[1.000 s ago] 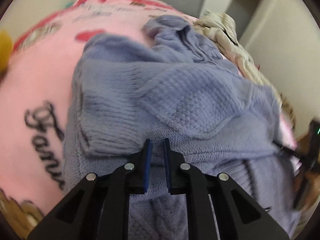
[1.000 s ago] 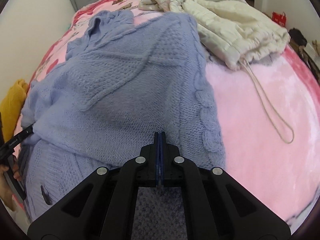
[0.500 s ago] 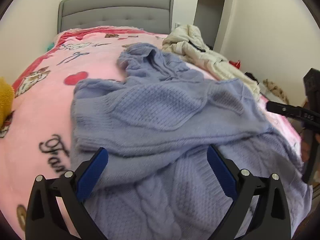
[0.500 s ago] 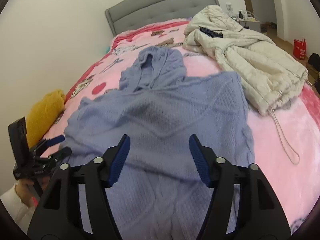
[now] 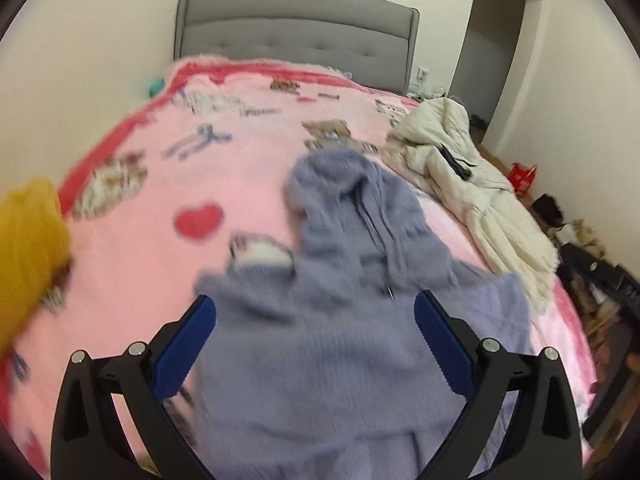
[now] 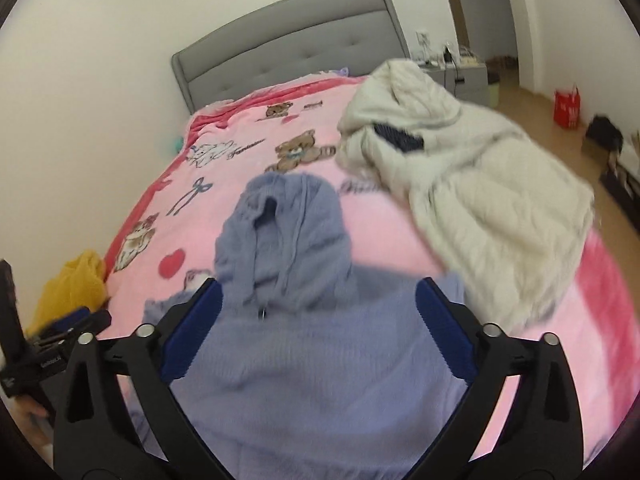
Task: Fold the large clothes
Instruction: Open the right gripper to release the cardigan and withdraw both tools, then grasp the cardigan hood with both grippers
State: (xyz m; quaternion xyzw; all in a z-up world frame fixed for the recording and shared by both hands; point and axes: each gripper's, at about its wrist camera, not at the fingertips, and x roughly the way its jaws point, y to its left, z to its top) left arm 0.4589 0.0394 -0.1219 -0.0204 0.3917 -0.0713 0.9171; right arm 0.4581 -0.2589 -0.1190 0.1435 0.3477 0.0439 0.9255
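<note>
A lavender knitted hooded sweater [image 5: 340,360] lies on the pink bed, body folded over itself and hood [image 5: 340,184] pointing toward the headboard. My left gripper [image 5: 315,300] hangs above its near part, jaws wide open with nothing between the blue pads. In the right wrist view the same sweater [image 6: 320,360] lies below my right gripper [image 6: 319,284]. That gripper's jaws are opening wide and hold nothing. The left gripper [image 6: 60,336] shows at that view's left edge. Both views are motion-blurred.
The pink printed blanket [image 5: 160,240] covers the bed up to a grey headboard [image 5: 296,24]. A cream quilted jacket [image 6: 480,184] lies heaped at the right of the sweater. A yellow garment [image 6: 76,284] sits at the bed's left edge. A red bag [image 6: 568,108] stands on the floor.
Both grippers let go of the sweater, opened wide and rose away from it. The sweater now lies lower and farther off in both views, and more of the bed shows.
</note>
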